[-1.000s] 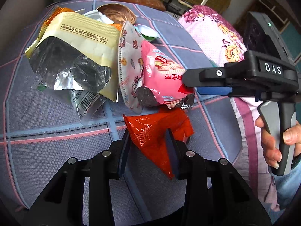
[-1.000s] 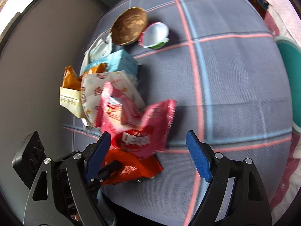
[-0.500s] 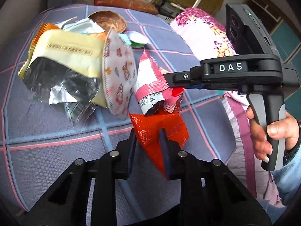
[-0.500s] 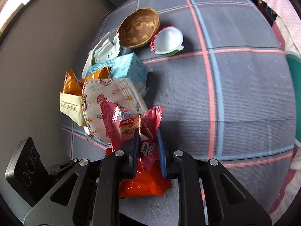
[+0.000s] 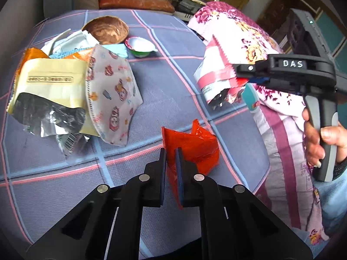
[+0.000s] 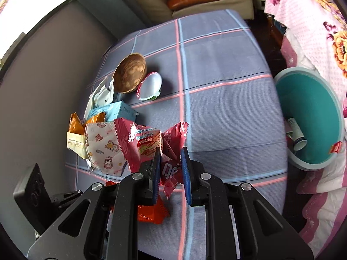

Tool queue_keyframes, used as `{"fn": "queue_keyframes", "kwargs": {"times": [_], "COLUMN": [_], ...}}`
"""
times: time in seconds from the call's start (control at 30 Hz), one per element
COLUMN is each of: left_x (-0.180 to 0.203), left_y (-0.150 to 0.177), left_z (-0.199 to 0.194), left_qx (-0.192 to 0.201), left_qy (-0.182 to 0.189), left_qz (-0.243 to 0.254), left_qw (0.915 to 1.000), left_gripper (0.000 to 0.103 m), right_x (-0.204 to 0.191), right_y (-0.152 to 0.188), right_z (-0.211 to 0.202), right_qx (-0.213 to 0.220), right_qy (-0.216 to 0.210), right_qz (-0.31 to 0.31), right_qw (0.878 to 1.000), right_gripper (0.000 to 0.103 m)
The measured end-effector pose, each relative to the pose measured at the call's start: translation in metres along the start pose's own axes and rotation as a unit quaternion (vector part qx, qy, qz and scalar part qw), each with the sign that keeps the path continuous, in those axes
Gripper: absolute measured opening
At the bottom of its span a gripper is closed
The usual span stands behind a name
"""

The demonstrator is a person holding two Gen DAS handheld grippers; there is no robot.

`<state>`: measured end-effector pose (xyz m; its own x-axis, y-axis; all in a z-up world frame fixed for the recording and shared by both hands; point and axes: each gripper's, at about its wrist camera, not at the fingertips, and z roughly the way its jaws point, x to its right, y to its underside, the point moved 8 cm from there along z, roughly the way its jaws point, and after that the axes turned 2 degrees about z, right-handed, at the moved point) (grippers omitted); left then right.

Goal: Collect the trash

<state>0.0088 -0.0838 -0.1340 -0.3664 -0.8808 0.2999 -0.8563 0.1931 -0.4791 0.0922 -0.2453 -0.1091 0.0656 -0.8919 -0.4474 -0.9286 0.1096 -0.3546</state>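
Observation:
My left gripper [image 5: 170,151] is shut on a crumpled red wrapper [image 5: 193,143], held just above the checked tablecloth [image 5: 169,86]. My right gripper [image 6: 170,153] is shut on a pink strawberry wafer wrapper [image 6: 145,143] and holds it lifted above the table; in the left wrist view that wrapper [image 5: 216,78] hangs from the right gripper near the table's right edge. The red wrapper [image 6: 151,212] shows low in the right wrist view. A teal bin [image 6: 312,117] with some trash inside stands right of the table.
On the table's left lie a printed face mask [image 5: 112,99], a cream foil packet [image 5: 49,86], an orange packet [image 6: 74,125], a blue carton [image 6: 112,110], a brown bowl [image 6: 130,73] and a white cup lid [image 6: 149,86]. A floral cloth [image 6: 314,21] drapes at the right.
My right gripper has shut on the pink wrapper, lifted it off the pile and carried it right. My left gripper has shut on the red wrapper.

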Motion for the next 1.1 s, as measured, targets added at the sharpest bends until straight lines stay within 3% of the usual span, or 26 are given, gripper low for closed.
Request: {"fn": "queue_keyframes", "kwargs": {"times": [0.13,0.37,0.6,0.87,1.1], "left_x": [0.007,0.009,0.048,0.135,0.19], "left_y": [-0.007,-0.048,-0.108,-0.173,-0.197], "left_z": [-0.004,-0.028,-0.028,0.014,0.07], "left_qx": [0.014,0.06,0.083,0.077,0.042], "left_qy": [-0.014,-0.047,-0.041,-0.011,0.006], "left_qz": [0.005,0.0,0.021,0.08,0.119], "left_qw": [0.9998,0.9971,0.9955,0.9937,0.992], "left_gripper": [0.008,0.007,0.008,0.008,0.008], "right_x": [0.011,0.041,0.103,0.182,0.222], "right_y": [-0.001,-0.014,-0.037,-0.055,-0.067], "right_z": [-0.009,-0.033,-0.078,-0.127,-0.136], "right_qx": [0.011,0.047,0.101,0.149,0.156], "right_qy": [-0.002,-0.008,0.008,0.071,0.094], "right_qz": [0.008,0.037,0.089,0.124,0.141], "right_qw": [1.0,0.998,0.991,0.978,0.973], "right_gripper": [0.017,0.017,0.017,0.017,0.017]}}
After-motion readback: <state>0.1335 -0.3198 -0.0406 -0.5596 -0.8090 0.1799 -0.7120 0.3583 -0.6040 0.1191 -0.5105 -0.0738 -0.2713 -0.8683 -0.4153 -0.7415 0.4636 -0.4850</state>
